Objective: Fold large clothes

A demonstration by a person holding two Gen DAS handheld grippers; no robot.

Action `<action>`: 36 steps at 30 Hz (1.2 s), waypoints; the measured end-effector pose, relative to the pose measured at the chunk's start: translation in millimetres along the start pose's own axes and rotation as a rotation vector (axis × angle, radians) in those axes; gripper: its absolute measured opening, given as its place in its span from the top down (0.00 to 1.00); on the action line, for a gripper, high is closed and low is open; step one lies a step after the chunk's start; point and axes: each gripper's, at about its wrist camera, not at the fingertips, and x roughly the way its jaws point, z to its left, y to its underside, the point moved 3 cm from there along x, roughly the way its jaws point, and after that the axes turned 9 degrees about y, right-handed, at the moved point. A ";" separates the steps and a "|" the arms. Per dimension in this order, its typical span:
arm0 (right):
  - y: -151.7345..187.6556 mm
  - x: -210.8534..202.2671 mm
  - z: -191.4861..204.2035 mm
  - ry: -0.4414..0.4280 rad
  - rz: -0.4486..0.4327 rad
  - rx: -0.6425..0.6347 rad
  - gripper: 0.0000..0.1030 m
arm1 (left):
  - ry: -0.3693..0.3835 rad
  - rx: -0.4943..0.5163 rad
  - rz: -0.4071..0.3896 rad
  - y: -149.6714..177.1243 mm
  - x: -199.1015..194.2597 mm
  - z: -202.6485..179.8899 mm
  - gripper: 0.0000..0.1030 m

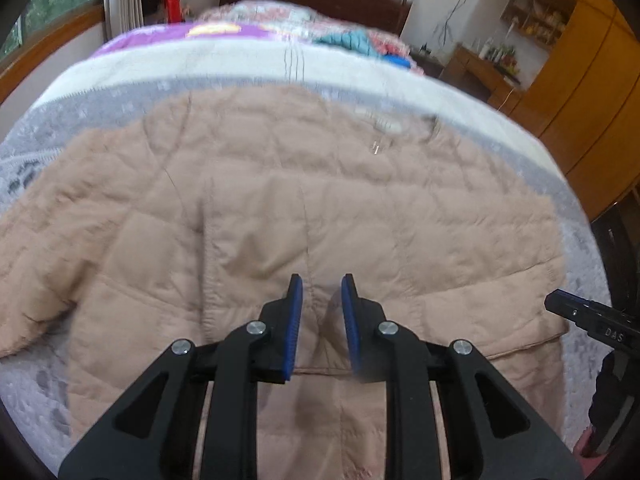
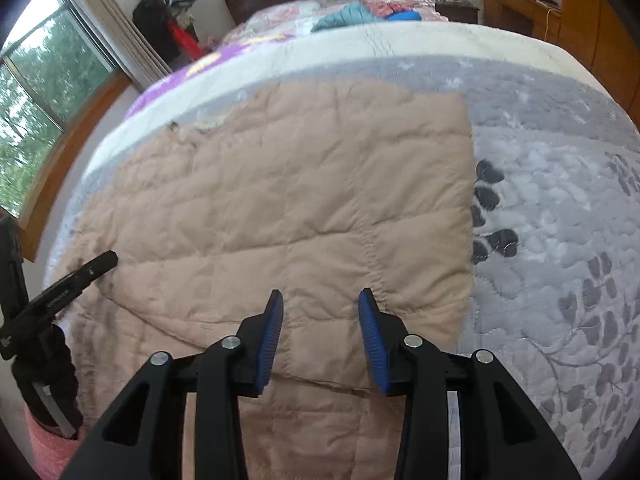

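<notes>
A large beige quilted jacket [image 1: 280,208] lies spread on the grey patterned bedspread [image 1: 24,160]; it also fills the right wrist view [image 2: 280,200]. Its right side is folded in, leaving a straight edge. My left gripper [image 1: 322,292] is open and empty above the jacket's lower middle near the hem. My right gripper [image 2: 320,306] is open and empty above the jacket's lower right part. The right gripper's tip shows at the right of the left wrist view [image 1: 568,304], and the left gripper's tip shows at the left of the right wrist view [image 2: 96,266].
The grey bedspread [image 2: 560,200] extends right of the jacket. Farther up the bed lie a white blanket [image 1: 240,60], a floral quilt and a teal garment [image 2: 348,14]. A wooden headboard, a window at left and wooden cabinets [image 1: 592,80] at right surround the bed.
</notes>
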 end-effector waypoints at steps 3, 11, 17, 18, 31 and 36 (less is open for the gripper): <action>5.7 9.2 2.1 0.009 0.008 -0.002 0.62 | 0.016 0.002 0.028 7.9 15.0 9.4 0.80; 8.2 18.1 3.0 0.017 -0.003 -0.002 0.62 | 0.008 0.011 0.017 6.8 20.4 9.9 0.80; 12.0 -34.7 -7.4 -0.106 -0.105 0.002 0.59 | 0.067 -0.049 -0.034 7.3 -29.0 23.2 0.60; 13.3 -42.0 -10.4 -0.091 -0.120 -0.004 0.56 | 0.062 -0.053 -0.065 10.4 -44.9 30.8 0.56; 38.8 -42.7 -30.4 -0.061 -0.074 -0.007 0.54 | -0.272 -0.561 -0.237 110.7 -198.1 290.0 0.43; 38.4 -36.7 -27.7 -0.044 -0.070 -0.011 0.54 | -0.240 -0.779 -0.323 139.1 -227.0 364.1 0.45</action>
